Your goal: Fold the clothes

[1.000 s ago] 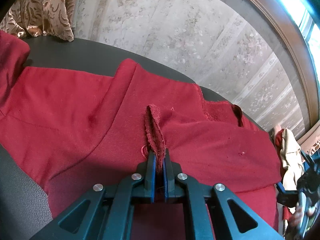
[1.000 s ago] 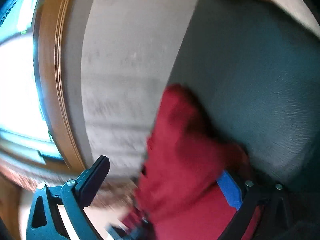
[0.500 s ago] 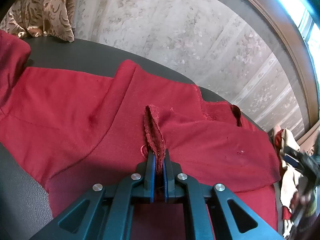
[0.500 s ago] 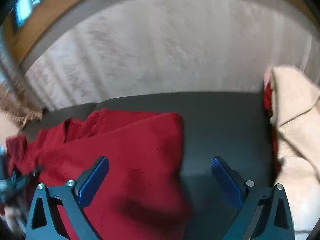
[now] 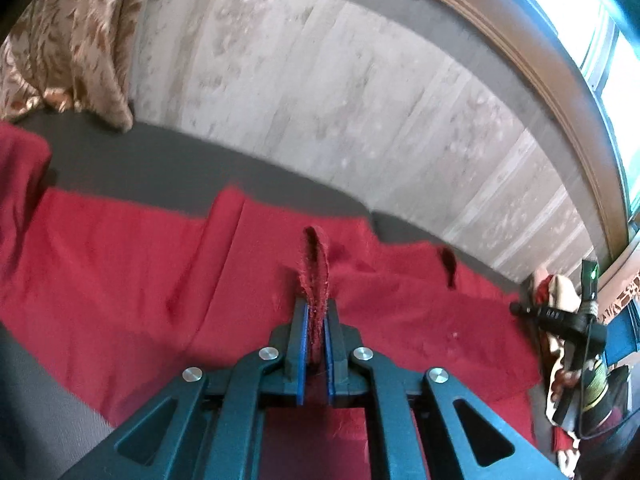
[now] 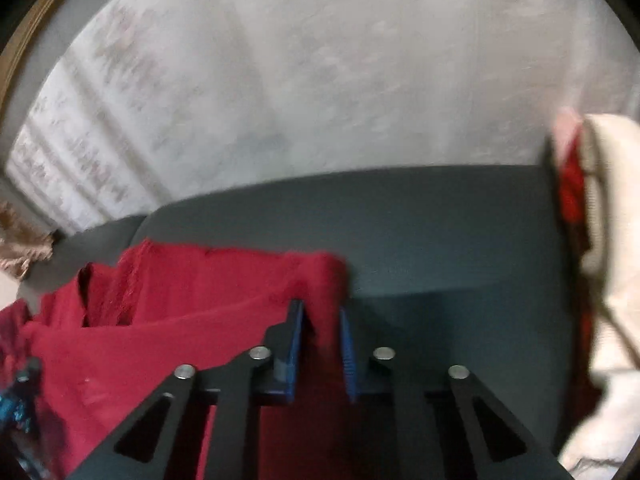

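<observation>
A red garment (image 5: 140, 272) lies spread on a dark grey surface (image 5: 160, 168). My left gripper (image 5: 315, 308) is shut on a raised fold of the red garment's edge, which stands up between the jaws. In the right wrist view my right gripper (image 6: 320, 316) has its jaws closed in on the right corner of the red garment (image 6: 180, 304), with red cloth between the pads. The right gripper also shows at the far right of the left wrist view (image 5: 560, 316).
A cream and red pile of clothes (image 6: 608, 240) sits at the right end of the grey surface (image 6: 440, 232). A gold patterned cushion (image 5: 72, 40) sits at the back left. A pale patterned wall (image 5: 360, 100) and a window frame (image 5: 580, 92) stand behind.
My right gripper has swung round to face the garment's right corner and its jaws have closed from wide open onto the cloth. My left gripper has lifted slightly, still holding the fold.
</observation>
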Available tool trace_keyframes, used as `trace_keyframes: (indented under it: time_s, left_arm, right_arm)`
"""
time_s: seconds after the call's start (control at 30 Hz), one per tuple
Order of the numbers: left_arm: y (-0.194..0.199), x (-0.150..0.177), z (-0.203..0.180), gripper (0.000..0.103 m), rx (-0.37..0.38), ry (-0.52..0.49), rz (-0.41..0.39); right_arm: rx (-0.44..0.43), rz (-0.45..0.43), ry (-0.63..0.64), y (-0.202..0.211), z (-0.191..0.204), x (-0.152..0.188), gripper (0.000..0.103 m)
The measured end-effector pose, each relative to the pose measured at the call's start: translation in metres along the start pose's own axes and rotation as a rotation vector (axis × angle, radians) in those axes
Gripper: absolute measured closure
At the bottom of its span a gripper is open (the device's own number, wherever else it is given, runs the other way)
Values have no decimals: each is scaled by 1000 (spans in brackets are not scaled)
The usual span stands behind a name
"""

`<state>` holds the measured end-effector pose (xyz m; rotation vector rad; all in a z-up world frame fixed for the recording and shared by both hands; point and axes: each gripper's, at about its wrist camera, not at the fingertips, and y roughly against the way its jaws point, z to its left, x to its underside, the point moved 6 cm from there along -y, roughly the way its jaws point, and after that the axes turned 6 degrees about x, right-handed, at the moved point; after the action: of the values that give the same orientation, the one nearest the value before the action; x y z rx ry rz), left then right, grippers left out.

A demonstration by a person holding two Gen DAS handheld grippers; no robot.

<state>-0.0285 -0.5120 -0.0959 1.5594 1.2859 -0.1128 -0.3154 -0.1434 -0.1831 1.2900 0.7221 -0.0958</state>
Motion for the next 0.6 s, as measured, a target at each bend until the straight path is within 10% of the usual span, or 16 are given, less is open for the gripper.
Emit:
trace_keyframes:
  time_s: [0.2,0.33,0.6]
  left_arm:
    - [-26,7,23,96,-73,65,110]
    - [5,-3,27,94,-32,142,-9]
    - [-36,17,-31,89,-59,-67,92]
  right_arm:
    - [-43,-20,-135,5,-28,4,72]
    - [-116,-126,-101,49,-18,7,55]
    - [-277,-58,1,59,44,71,44]
